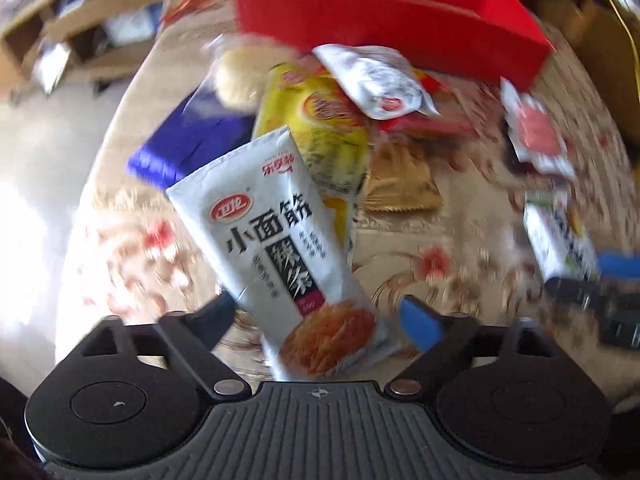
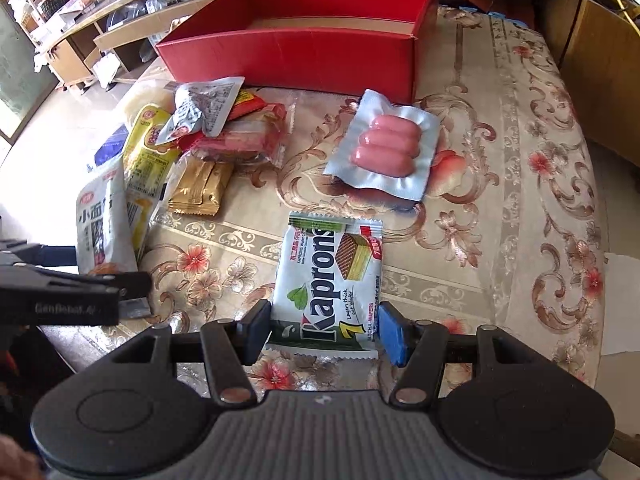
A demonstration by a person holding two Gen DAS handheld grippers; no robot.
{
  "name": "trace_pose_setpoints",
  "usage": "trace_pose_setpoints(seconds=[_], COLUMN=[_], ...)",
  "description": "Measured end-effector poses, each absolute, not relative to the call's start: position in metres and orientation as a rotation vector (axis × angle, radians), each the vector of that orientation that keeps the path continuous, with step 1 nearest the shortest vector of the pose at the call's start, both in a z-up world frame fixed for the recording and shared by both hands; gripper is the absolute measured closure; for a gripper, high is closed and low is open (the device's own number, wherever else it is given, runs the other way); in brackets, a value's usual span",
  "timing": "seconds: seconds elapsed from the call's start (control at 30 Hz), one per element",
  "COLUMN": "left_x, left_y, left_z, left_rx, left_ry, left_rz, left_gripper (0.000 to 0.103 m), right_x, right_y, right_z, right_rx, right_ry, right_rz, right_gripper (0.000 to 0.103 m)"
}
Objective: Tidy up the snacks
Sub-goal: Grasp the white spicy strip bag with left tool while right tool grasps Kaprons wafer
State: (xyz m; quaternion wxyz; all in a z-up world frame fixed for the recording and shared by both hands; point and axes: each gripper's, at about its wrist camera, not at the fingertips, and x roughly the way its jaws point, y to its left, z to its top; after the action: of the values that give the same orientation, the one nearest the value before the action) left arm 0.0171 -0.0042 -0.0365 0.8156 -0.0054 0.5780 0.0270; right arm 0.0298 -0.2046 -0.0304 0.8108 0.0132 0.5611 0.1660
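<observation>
None of the snacks is in the red box [image 2: 304, 46] yet, as far as I can see; the part of its inside that shows is bare, so I think the job has only just begun. My left gripper [image 1: 320, 316] has its fingers spread wide, one on each side of the white noodle-snack bag [image 1: 280, 248], and I cannot see them pressing on it, so I judge that bag as loose, not held. That view is very blurry. My right gripper [image 2: 322, 330] also has its fingers apart, with the low end of the Kaprons wafer pack [image 2: 332, 280] between them; the pads sit just beside its edges and I do not think they are squeezing yet. The wafer pack lies flat on the flowery bench [image 2: 500, 184], well apart from the box. Near the box lies the pink sausage pack [image 2: 384, 152], right on the way from the wafer pack to the box. To the left there is a heap: a yellow bag [image 2: 148, 152], a gold packet [image 2: 202, 186], a red packet [image 2: 244, 140] and a crumpled white packet [image 2: 204, 110] on top. All of these are left to move. The heap is messy, so picking one may drag the others along.
</observation>
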Motion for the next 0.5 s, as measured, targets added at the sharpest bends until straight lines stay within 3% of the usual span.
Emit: trace_pose_setpoints(seconds=[0.17,0.27,0.33,0.5], left_x=[0.014,0.008,0.004,-0.005], left_y=[-0.015,-0.013,-0.007,0.001], left_z=[-0.049,-0.043,-0.037,-0.032], left_rx=[-0.008,-0.020,-0.032,-0.073], left_ry=[1.209,1.188,1.183,1.188], left_rz=[0.111,0.111,0.116,0.094], left_gripper=[0.005,0.020,0.040,0.049], right_x=[0.034,0.035,0.034,0.032], right_y=[-0.197,-0.193,-0.193,-0.190], right_z=[-0.034,-0.035,-0.035,-0.034], right_rx=[0.007,-0.018,-0.026,-0.046], right_ry=[1.200,1.196,1.188,1.180], right_rz=[0.362,0.369,0.371,0.367], right_gripper=[0.049,0.049,0.049,0.050])
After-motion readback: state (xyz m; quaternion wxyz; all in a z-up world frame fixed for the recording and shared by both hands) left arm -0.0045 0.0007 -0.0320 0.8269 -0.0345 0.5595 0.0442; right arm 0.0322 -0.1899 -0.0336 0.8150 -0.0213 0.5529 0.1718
